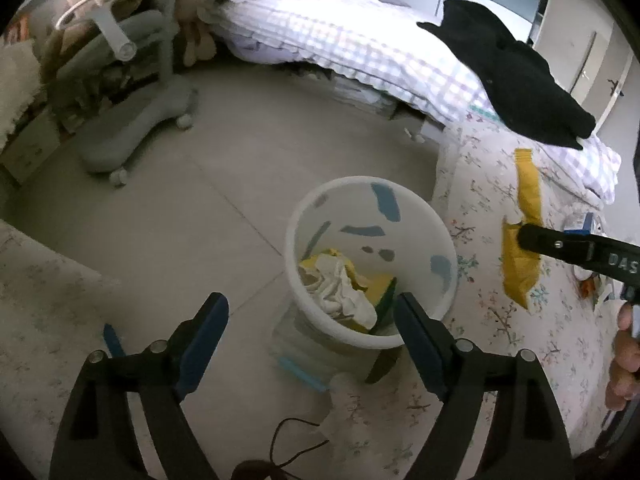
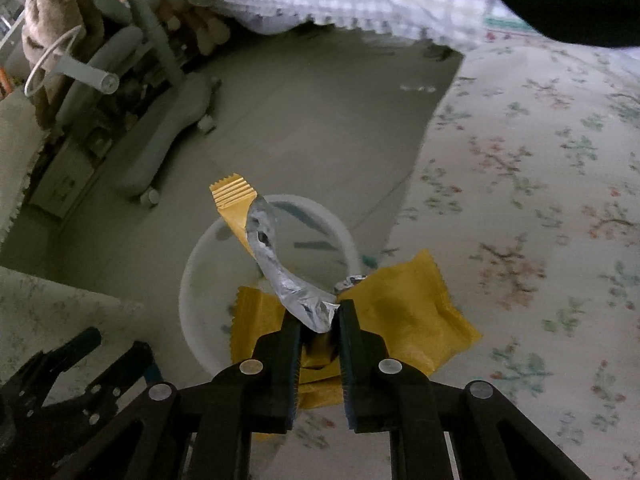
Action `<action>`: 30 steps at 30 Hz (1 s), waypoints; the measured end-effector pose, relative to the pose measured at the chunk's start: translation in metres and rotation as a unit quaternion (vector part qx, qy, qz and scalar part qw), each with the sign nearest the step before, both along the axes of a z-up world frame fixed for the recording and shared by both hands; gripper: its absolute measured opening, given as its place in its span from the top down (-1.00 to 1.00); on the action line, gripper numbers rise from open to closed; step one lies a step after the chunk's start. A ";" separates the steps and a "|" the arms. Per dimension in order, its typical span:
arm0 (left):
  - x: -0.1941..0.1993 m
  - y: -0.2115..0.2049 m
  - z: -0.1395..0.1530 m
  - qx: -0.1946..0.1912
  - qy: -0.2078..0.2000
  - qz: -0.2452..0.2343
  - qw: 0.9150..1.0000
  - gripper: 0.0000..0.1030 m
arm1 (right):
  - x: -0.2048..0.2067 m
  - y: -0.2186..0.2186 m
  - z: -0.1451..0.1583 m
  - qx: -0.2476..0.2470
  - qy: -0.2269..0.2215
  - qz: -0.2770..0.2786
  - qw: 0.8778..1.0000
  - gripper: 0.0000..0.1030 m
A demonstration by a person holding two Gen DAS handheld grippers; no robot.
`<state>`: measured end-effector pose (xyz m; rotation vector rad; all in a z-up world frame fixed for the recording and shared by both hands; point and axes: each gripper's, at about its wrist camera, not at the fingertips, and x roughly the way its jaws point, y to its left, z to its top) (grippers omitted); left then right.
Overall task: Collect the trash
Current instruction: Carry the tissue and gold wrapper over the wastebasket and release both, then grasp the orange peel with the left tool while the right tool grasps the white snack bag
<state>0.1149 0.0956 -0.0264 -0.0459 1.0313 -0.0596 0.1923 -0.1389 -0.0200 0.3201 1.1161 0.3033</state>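
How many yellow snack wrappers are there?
2 for certain: one yellow wrapper clamped in the right hand-held gripper above the bed, one in the white bin. More may hide under the tissue.

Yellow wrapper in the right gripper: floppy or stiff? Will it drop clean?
Likely floppy: the yellow foil wrapper sags and twists around the right gripper. Probably light, held by one pinched fold. It may flutter off-line, so release close above the white bin.

— How's the left gripper [image 1: 312,320]?
— Jaws spread wide, nothing between them.
— And the right gripper [image 2: 320,320]?
— Jaws drawn close, pinching something (its handle shows in a bare hand [image 1: 624,356]).
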 end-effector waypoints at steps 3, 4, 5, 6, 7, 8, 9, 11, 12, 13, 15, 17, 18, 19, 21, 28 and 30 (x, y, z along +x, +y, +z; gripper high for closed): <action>-0.003 0.006 0.003 0.008 -0.006 0.005 1.000 -0.72 | 0.005 0.014 -0.004 0.002 -0.002 0.008 1.000 0.65; -0.003 0.009 0.004 0.011 -0.008 0.007 1.000 -0.72 | 0.006 0.019 -0.005 0.002 -0.002 0.010 1.000 0.65; -0.005 0.011 0.004 0.013 -0.010 0.008 1.000 -0.72 | 0.007 0.023 -0.007 0.001 -0.003 0.012 1.000 0.65; -0.005 0.013 0.005 0.014 -0.011 0.009 1.000 -0.72 | 0.009 0.026 -0.009 0.001 -0.003 0.014 1.000 0.65; -0.006 0.016 0.006 0.014 -0.013 0.011 1.000 -0.72 | 0.010 0.030 -0.010 0.001 -0.004 0.015 1.000 0.65; -0.007 0.018 0.006 0.013 -0.013 0.012 1.000 -0.72 | 0.011 0.033 -0.011 0.001 -0.005 0.016 1.000 0.65; -0.008 0.020 0.006 0.012 -0.012 0.013 1.000 -0.72 | 0.012 0.036 -0.012 0.002 -0.007 0.018 1.000 0.65; -0.009 0.023 0.007 0.010 -0.012 0.015 1.000 -0.72 | 0.013 0.040 -0.014 0.004 -0.011 0.020 1.000 0.65; -0.009 0.025 0.007 0.010 -0.012 0.016 1.000 -0.72 | 0.014 0.042 -0.014 0.008 -0.014 0.020 1.000 0.65; -0.009 0.026 0.008 0.009 -0.011 0.017 1.000 -0.72 | 0.015 0.043 -0.014 0.010 -0.014 0.020 1.000 0.56; -0.009 0.028 0.008 0.009 -0.011 0.018 1.000 -0.73 | 0.014 0.043 -0.013 0.016 -0.013 0.017 1.000 0.14; -0.010 0.030 0.009 0.007 -0.011 0.019 1.000 -0.73 | 0.011 0.040 -0.010 0.012 -0.019 0.014 1.000 -0.15; -0.010 0.031 0.009 0.006 -0.011 0.019 1.000 -0.73 | 0.010 0.039 -0.007 0.006 -0.022 0.013 1.000 -0.18; -0.010 0.032 0.009 0.005 -0.011 0.020 1.000 -0.73 | 0.008 0.037 -0.004 -0.001 -0.026 0.013 1.000 -0.22; -0.010 0.033 0.010 0.003 -0.010 0.019 1.000 -0.73 | 0.004 0.030 0.002 -0.013 -0.032 0.007 0.999 -0.33; -0.012 0.023 0.012 -0.015 -0.003 0.009 1.000 -0.73 | -0.014 -0.006 0.017 -0.059 -0.043 -0.008 0.997 -0.48; -0.012 0.016 0.012 -0.020 0.000 0.002 1.000 -0.73 | -0.023 -0.023 0.021 -0.074 -0.046 -0.013 0.996 -0.52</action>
